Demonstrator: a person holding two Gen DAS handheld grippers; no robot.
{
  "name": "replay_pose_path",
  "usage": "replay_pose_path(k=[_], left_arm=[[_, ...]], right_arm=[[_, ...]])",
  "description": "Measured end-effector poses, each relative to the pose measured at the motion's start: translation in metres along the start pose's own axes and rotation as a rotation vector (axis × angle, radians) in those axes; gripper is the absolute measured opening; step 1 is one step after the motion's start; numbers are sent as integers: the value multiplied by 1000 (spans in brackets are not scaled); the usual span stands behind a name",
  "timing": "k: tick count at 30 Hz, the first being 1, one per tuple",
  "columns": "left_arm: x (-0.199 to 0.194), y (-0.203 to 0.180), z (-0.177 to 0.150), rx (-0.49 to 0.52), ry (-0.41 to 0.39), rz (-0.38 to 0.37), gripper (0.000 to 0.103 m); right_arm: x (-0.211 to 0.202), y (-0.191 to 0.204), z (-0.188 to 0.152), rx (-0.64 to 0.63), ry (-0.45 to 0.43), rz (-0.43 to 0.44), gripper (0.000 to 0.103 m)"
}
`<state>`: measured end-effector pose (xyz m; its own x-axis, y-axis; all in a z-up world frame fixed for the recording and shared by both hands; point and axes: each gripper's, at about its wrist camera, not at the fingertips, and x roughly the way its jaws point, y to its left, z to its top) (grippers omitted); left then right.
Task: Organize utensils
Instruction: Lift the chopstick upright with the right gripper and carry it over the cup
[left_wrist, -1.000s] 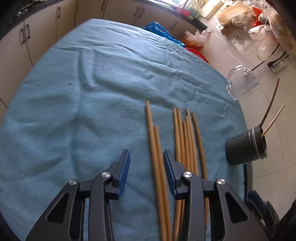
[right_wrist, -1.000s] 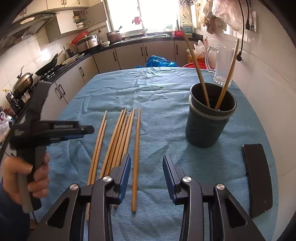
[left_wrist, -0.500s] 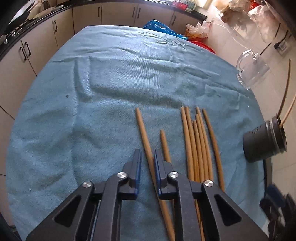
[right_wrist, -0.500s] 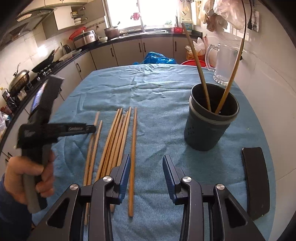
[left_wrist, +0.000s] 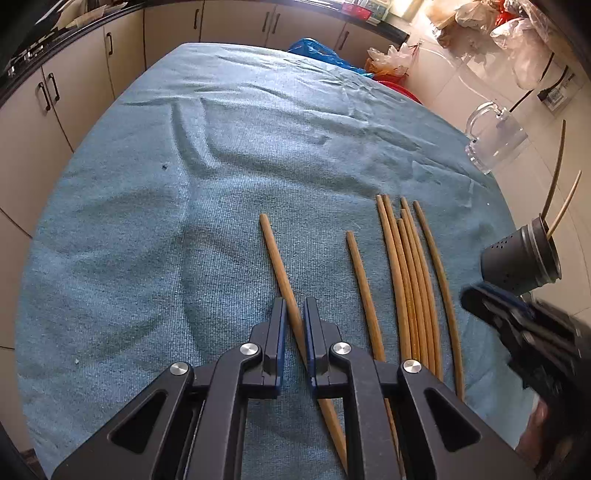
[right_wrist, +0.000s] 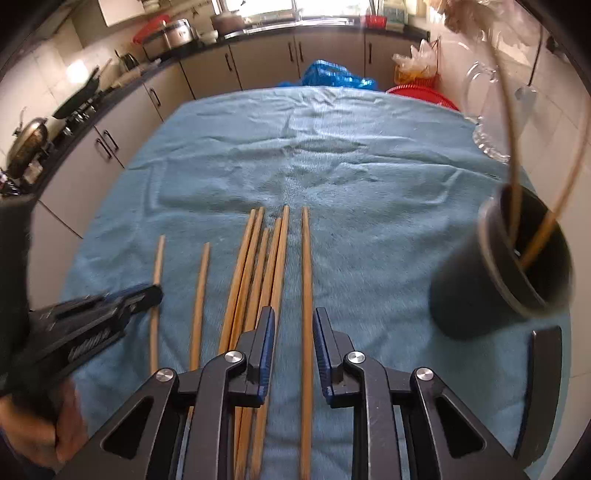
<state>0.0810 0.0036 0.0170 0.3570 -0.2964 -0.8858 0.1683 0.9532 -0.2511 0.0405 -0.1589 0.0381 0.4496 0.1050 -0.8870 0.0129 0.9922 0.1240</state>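
Several wooden chopsticks (left_wrist: 410, 280) lie side by side on a blue cloth (left_wrist: 184, 184). My left gripper (left_wrist: 294, 314) is shut on the leftmost chopstick (left_wrist: 275, 254), down at the cloth. My right gripper (right_wrist: 293, 325) is open and straddles the rightmost chopstick (right_wrist: 306, 280), which lies between its jaws untouched. A dark perforated holder (right_wrist: 506, 266) with two chopsticks standing in it sits at the right; it also shows in the left wrist view (left_wrist: 521, 258). The left gripper shows in the right wrist view (right_wrist: 92, 317).
A glass mug (left_wrist: 495, 138) stands at the far right of the cloth. A black flat object (right_wrist: 539, 391) lies near the holder. Kitchen cabinets (right_wrist: 258, 62) and a counter with pots ring the table. A blue bag (right_wrist: 328, 74) lies beyond the far edge.
My left gripper closed on the leftmost chopstick and drew it apart from its neighbour. My right gripper moved left and down over the rightmost chopstick and narrowed its jaws.
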Motion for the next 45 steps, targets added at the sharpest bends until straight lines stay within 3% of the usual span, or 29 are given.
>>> replay_pose_path(k=[11, 16, 18, 25, 30, 33, 45], left_arm=[[3, -2, 5, 3, -1, -4, 10], [5, -6, 7, -17, -12, -47, 6], [1, -8, 6, -21, -33, -73, 6], [-64, -24, 1, 11, -219, -127, 6], [-113, -39, -11, 51, -346, -118, 6], [-133, -44, -16, 59, -398, -113, 6], [-168, -55, -25, 80, -468, -135, 6]], right_arm=[[48, -7, 32, 16, 117, -51, 17], [47, -7, 34, 6, 102, -55, 8], [42, -9, 31, 29, 91, -6, 7], [-29, -8, 12, 34, -104, 111, 7], [-91, -9, -16, 24, -292, 169, 7], [-110, -16, -32, 49, -362, 169, 7], [-144, -36, -51, 120, -478, 193, 7]])
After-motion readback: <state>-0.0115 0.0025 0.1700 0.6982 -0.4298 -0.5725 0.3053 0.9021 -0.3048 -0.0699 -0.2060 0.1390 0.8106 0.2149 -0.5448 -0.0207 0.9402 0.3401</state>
